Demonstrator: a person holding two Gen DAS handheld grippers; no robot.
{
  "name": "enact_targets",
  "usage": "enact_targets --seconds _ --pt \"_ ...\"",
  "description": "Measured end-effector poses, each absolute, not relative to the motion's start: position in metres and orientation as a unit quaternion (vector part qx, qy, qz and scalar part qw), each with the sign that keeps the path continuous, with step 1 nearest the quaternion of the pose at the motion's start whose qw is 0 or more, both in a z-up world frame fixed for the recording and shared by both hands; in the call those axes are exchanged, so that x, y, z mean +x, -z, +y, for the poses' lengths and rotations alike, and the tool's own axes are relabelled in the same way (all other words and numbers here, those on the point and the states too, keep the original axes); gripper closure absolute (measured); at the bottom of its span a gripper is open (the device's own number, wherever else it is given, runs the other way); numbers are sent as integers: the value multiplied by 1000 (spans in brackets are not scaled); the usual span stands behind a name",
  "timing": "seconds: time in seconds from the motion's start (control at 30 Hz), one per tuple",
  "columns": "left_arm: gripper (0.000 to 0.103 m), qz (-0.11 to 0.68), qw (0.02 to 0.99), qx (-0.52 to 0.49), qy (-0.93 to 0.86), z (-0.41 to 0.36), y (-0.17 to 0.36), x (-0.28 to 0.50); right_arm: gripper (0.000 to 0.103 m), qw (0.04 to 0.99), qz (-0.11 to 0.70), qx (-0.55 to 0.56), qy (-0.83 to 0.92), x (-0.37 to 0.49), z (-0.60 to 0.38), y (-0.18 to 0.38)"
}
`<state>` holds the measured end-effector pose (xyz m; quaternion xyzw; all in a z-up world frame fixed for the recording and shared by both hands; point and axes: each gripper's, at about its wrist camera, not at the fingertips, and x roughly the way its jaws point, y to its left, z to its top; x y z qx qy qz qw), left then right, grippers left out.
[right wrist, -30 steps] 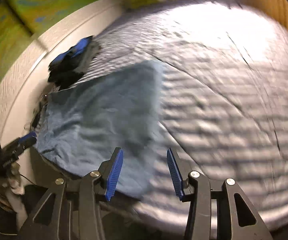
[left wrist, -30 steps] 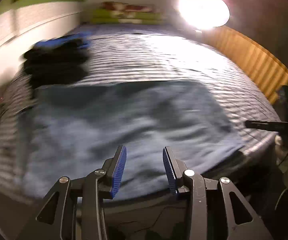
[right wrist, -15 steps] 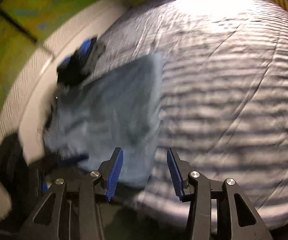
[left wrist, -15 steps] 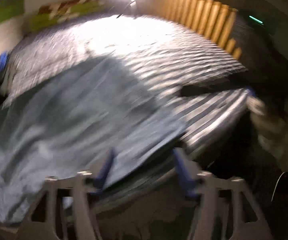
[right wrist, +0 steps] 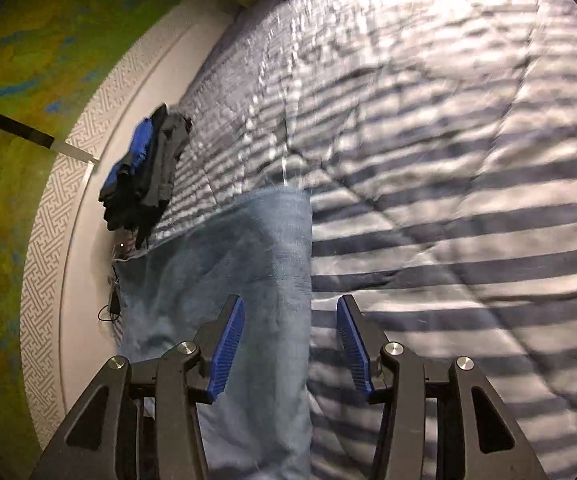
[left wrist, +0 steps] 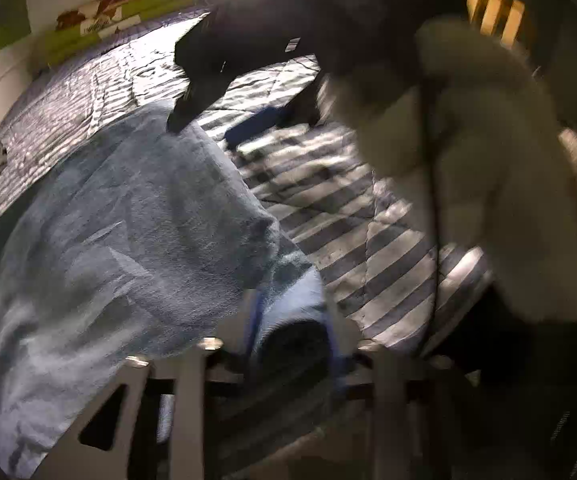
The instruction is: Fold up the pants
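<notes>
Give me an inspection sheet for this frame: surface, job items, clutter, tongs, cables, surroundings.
Surface: striped quilt on a bed, wrinkled.
Job's things: blue jeans lying flat near the bed's edge.
Clutter: pile of dark and blue clothes beside the wall.
Tongs: left tongs closing, a jeans corner between them, view blurred; right tongs opening over the jeans' edge, gripping nothing.
Cables: small black cable at the bed's wall side.
Surroundings: green-yellow wall, patterned white trim, bright lamp, wooden slats.
</notes>
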<state>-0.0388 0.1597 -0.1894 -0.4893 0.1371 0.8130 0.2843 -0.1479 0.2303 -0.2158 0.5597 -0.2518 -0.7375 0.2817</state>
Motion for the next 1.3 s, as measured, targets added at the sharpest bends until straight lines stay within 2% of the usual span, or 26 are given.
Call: enact_targets --seconds 0.13,0.2,0.27,0.3,0.37,0.6,0.8,1.03,1.3 --pt "86 89 295 -487 -817 143 172 -40 60 293 -242 557 739 -145 214 218" --pt "87 69 298 -481 -821 134 158 -39 80 287 -257 564 731 -149 212 218" --pt "88 43 300 -468 -830 123 142 -36 85 288 -285 564 719 -153 215 215" --pt "88 33 302 -463 -833 119 136 -36 93 284 -295 560 720 -154 216 209" --pt "88 8 302 -448 -841 106 121 -31 95 279 -305 552 724 -154 213 194" --pt "89 -76 300 -410 -858 30 86 -16 98 285 -235 516 773 -138 159 113" --pt "89 -138 265 -381 -875 -61 72 2 98 299 -184 506 788 -131 82 72" --pt "89 -207 168 -365 -892 -188 81 10 98 342 -105 511 781 -127 -56 63" --pt "89 -257 72 -379 -886 -292 124 30 98 372 -32 537 756 -108 -190 98"
